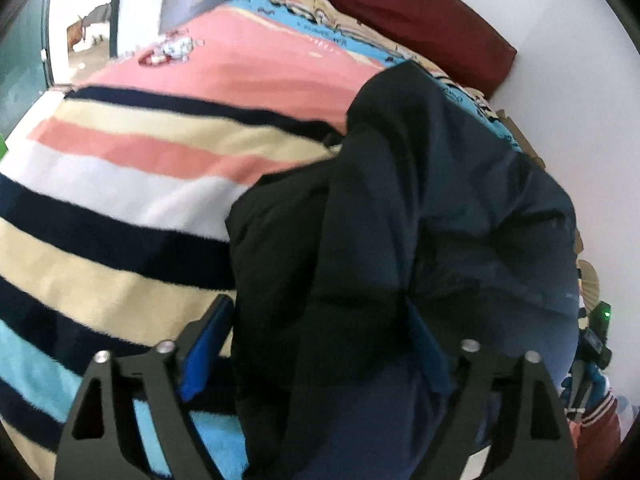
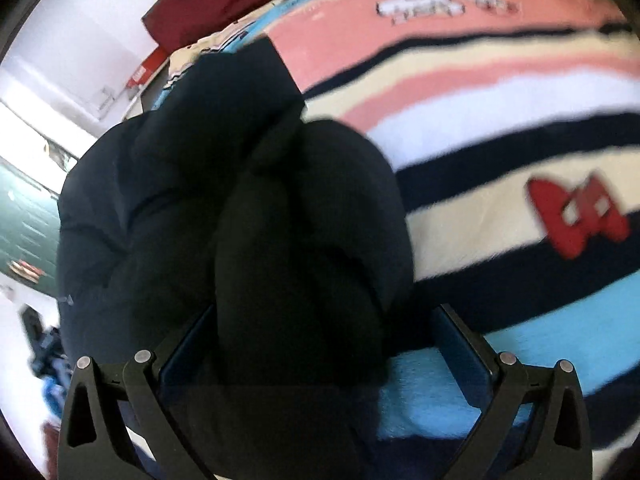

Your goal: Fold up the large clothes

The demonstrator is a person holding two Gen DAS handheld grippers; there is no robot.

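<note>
A dark navy garment (image 1: pixel 400 220) lies bunched on a striped blanket (image 1: pixel 120 168) that covers the bed. The left gripper (image 1: pixel 316 344) has its fingers spread wide, with a thick fold of the cloth between them; whether they press on it I cannot tell. The right gripper (image 2: pixel 324 344) stands likewise, fingers apart around a dark fold (image 2: pixel 296 260). Beyond both grippers a dark red headboard (image 1: pixel 420 12) meets a white wall (image 1: pixel 560 60). Left of the left gripper, an open doorway (image 1: pixel 86 36) shows.
</note>
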